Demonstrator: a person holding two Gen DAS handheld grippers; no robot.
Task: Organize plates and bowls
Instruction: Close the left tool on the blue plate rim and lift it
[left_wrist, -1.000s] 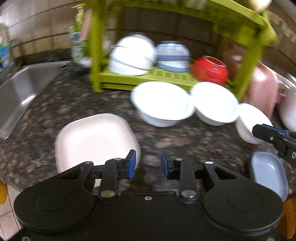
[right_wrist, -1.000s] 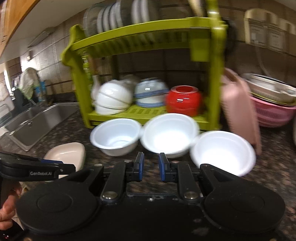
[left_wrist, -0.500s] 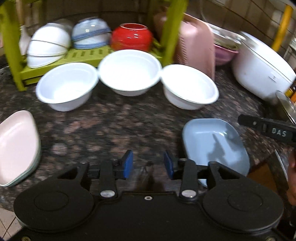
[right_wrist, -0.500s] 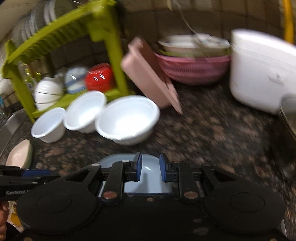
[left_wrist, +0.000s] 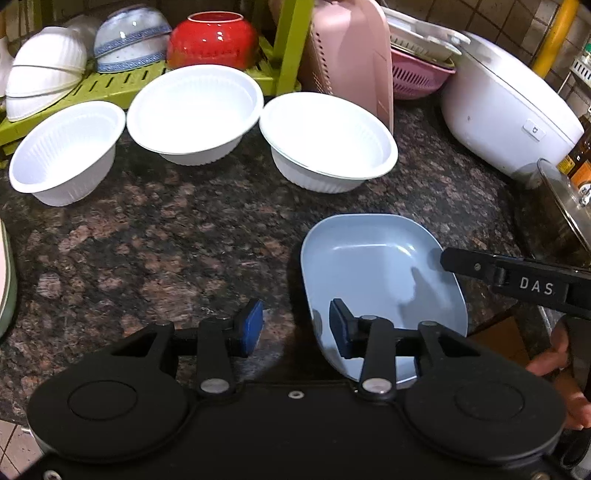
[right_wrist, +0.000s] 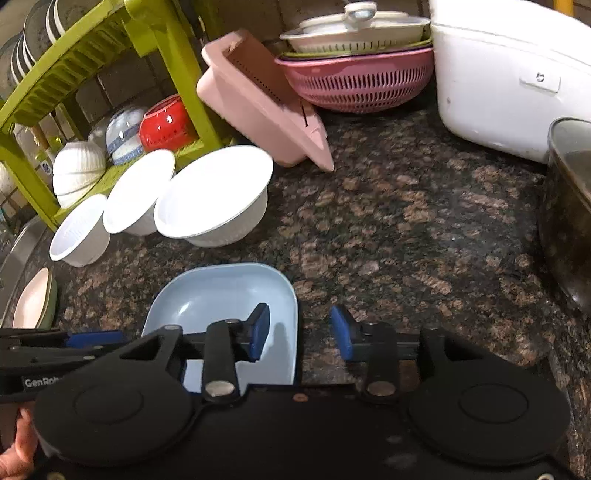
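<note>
I had both grippers spread wide over the blue plate (right_wrist: 225, 295), which lay flat on the granite worktop (right_wrist: 406, 240) in front of three white bowls (left_wrist: 325, 144). My right gripper (right_wrist: 300, 332) straddled its right rim; my left gripper (left_wrist: 295, 325) straddled its left rim, neither pinching anything. I judged the plate light, stiff and glossy, so probably slippery. The raised rim looked the only purchase, and I reckoned one pad under the lip would serve best.
</note>
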